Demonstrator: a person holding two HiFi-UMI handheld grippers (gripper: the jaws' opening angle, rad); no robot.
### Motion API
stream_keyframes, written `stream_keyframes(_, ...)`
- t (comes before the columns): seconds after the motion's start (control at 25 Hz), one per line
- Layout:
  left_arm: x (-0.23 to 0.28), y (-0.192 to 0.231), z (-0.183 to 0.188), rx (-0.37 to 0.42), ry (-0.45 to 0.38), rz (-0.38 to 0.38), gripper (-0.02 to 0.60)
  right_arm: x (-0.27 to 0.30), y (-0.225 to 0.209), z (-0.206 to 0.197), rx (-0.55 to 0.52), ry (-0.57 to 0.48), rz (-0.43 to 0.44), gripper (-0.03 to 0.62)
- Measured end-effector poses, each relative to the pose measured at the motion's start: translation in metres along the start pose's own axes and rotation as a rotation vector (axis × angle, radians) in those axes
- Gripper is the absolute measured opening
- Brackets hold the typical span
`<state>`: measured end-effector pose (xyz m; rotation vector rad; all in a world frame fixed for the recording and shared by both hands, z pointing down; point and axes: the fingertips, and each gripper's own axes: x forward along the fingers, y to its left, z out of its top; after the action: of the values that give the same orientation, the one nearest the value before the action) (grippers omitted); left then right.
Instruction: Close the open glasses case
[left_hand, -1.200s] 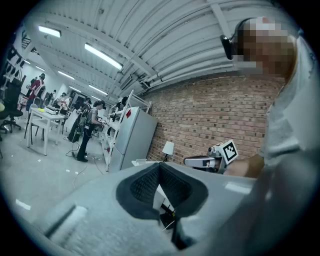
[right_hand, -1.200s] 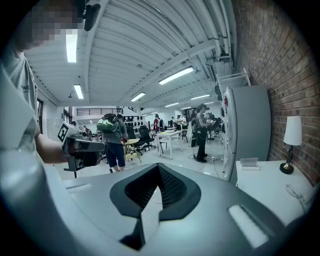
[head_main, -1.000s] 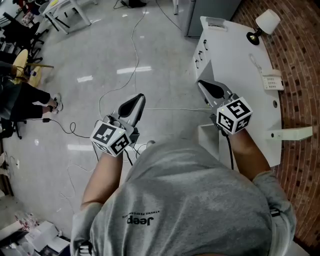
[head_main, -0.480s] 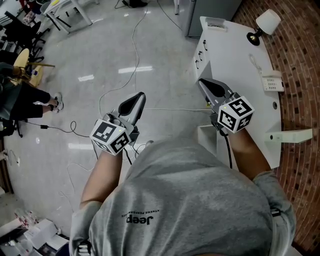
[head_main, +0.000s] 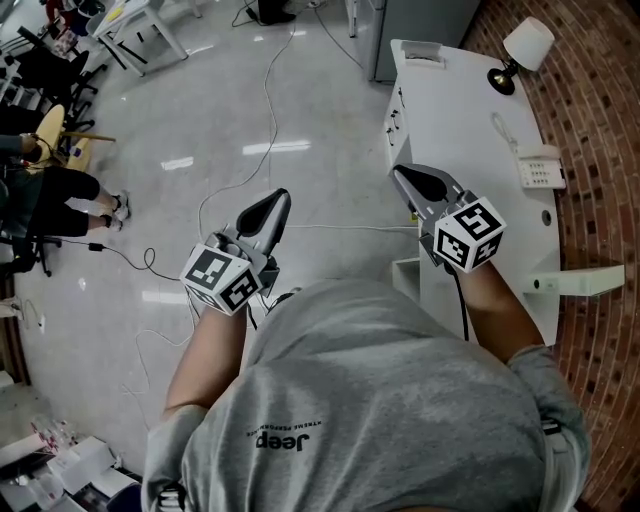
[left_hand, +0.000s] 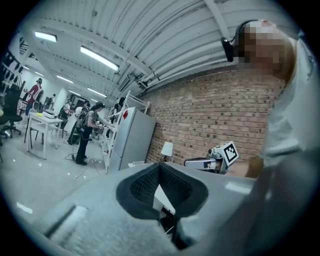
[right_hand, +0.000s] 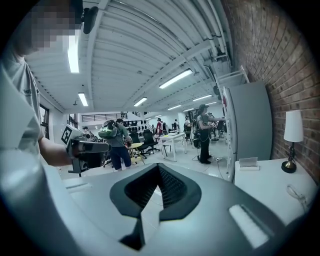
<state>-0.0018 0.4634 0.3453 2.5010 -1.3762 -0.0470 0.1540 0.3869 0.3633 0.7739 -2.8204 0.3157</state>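
My left gripper (head_main: 279, 194) is held over the grey floor, shut, with nothing between its fingers; in the left gripper view its tips (left_hand: 160, 166) meet. My right gripper (head_main: 398, 171) is shut and empty beside the near left edge of a white desk (head_main: 450, 110); its own view shows the tips (right_hand: 159, 166) closed. A small pale open box (head_main: 420, 47) sits at the desk's far end, also seen as a box (right_hand: 248, 162) in the right gripper view. I cannot tell whether it is the glasses case. A thin looped thing (head_main: 503, 130) lies mid-desk.
A table lamp (head_main: 520, 45) and a white keypad phone (head_main: 540, 168) stand on the desk along the brick wall (head_main: 600, 120). A grey cabinet (head_main: 420, 25) stands beyond the desk. Cables (head_main: 265, 100) trail over the floor. People and chairs (head_main: 50, 200) are at the left.
Both grippers and the person have moved forward alongside the desk; the desk and lamp sit slightly lower and further left in the head view. Both grippers stay shut.
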Motion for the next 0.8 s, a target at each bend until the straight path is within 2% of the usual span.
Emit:
stream_keyframes(0.16,0.009,0.004,-0.003,-0.004,0.011,-0.002,-0.003,0.007,-0.011,-0.002,0.013,0.000,-0.002,0.009)
stream_keyframes(0.36,0.017,0.043,0.001,-0.023,0.001,-0.011,-0.003,0.044,-0.018,0.005,0.004,0.010,-0.004,0.009)
stream_keyframes(0.56,0.030,0.116,0.014,-0.037,-0.022,-0.048,-0.003,0.110,-0.028,0.028,-0.026,-0.003,-0.032,0.009)
stream_keyframes(0.8,0.048,0.214,0.044,-0.025,0.010,-0.095,-0.003,0.201,-0.046,0.072,-0.014,-0.048,-0.077,0.009)
